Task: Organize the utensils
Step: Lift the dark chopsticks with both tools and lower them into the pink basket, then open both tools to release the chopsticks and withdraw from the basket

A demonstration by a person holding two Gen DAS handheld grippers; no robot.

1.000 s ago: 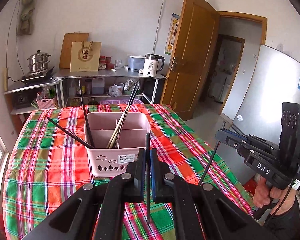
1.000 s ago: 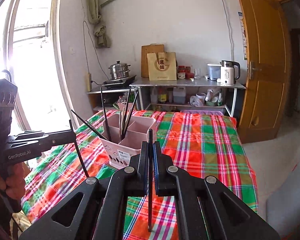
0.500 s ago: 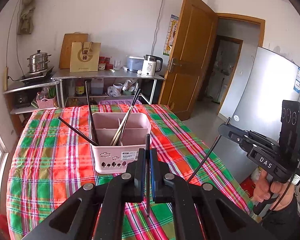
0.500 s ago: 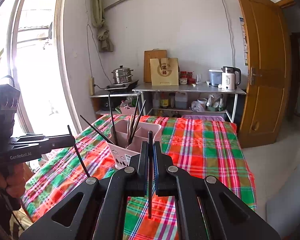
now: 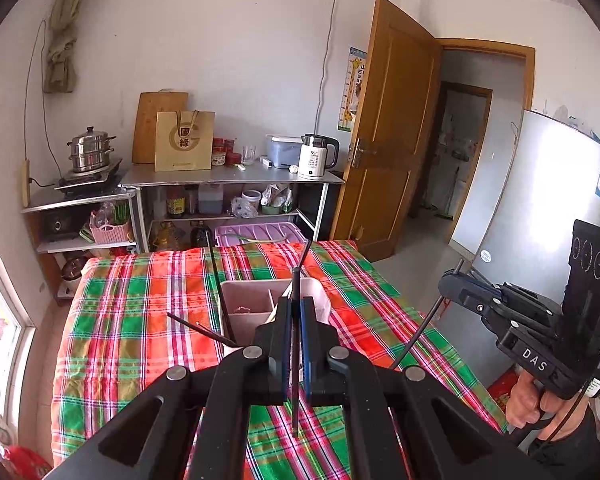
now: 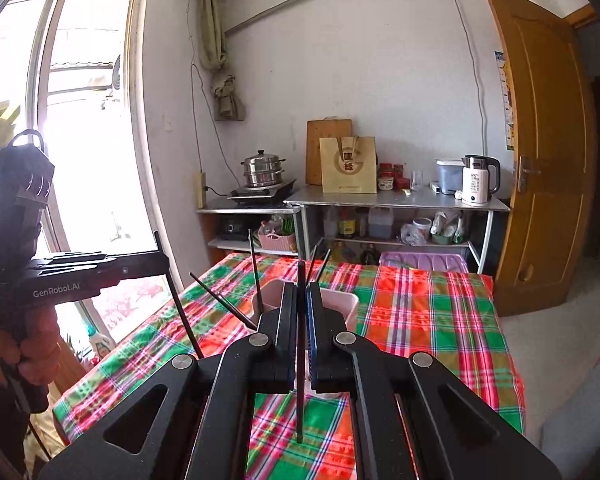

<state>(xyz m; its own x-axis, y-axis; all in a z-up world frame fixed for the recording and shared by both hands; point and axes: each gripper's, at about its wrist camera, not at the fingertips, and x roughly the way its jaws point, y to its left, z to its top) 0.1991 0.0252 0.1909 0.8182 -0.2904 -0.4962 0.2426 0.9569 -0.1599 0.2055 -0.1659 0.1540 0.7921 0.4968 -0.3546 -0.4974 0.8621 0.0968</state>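
Note:
A pink divided utensil basket [image 5: 260, 300] stands on the plaid tablecloth [image 5: 132, 320], with several dark chopsticks leaning out of it; it also shows in the right wrist view [image 6: 340, 304], mostly hidden behind the fingers. My left gripper [image 5: 295, 312] is shut on a black chopstick [image 5: 295, 400], held upright above the table in front of the basket. My right gripper [image 6: 300, 312] is shut on another black chopstick [image 6: 300, 400]. The right gripper also shows at the right in the left wrist view [image 5: 460, 284], off the table's edge.
A metal shelf [image 5: 232, 178] at the back wall holds a kettle [image 5: 316, 156], a paper bag and jars. A steamer pot [image 5: 90, 150] sits at left. A wooden door [image 5: 392, 140] stands open; a fridge [image 5: 540, 208] is at right. A window [image 6: 80, 140] is at left.
Both grippers have risen and pulled back from the basket, each still holding its chopstick. The basket now sits lower and smaller in both views.

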